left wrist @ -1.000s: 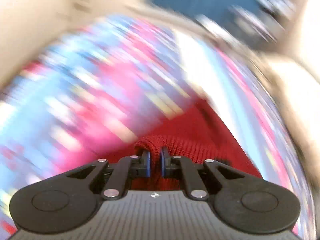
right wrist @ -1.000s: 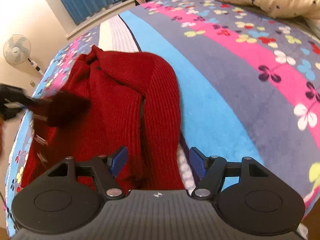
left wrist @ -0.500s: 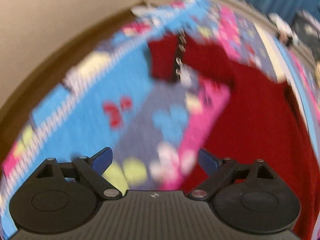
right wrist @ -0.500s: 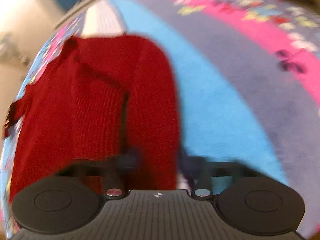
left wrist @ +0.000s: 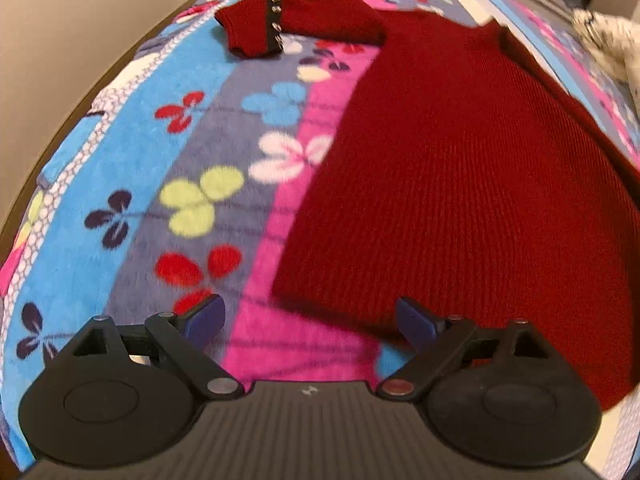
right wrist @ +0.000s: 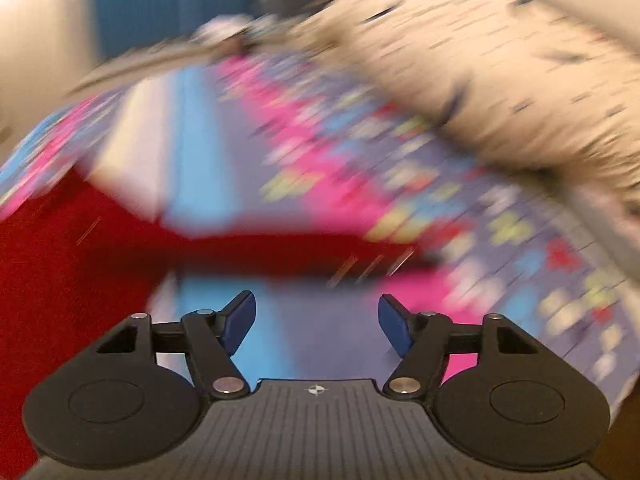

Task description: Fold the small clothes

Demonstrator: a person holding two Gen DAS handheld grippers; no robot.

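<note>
Sweater (left wrist: 460,184), dark red ribbed knit, lies flat on a flowered blanket (left wrist: 192,152) in the left wrist view, filling the right half of the picture. One sleeve (left wrist: 320,20) stretches to the far left, ending in a cuff (left wrist: 250,28) with a dark band carrying a row of small metal studs. The sweater's near left corner sits just ahead of the left gripper (left wrist: 310,318). That gripper's jaws stand wide apart and hold nothing; the corner of the hem shows between the blue pads (left wrist: 204,316), and the right pad lies over the knit, though contact cannot be judged. Blanket: blue, grey and pink stripes with red, yellow, white and dark flowers. Cream bedding (left wrist: 608,36) at far right, beige wall (left wrist: 60,20) at far left.

Right wrist view, heavily blurred. Red sweater (right wrist: 60,288) fills the left side, with a long band of it (right wrist: 280,246) running rightward across the middle, just beyond the fingertips. Right gripper (right wrist: 316,322): jaws opening, nothing between them, only striped blanket (right wrist: 320,152) beneath. Cream patterned bedding (right wrist: 500,72) at far right; blue curtain (right wrist: 160,4) at far left.
</note>
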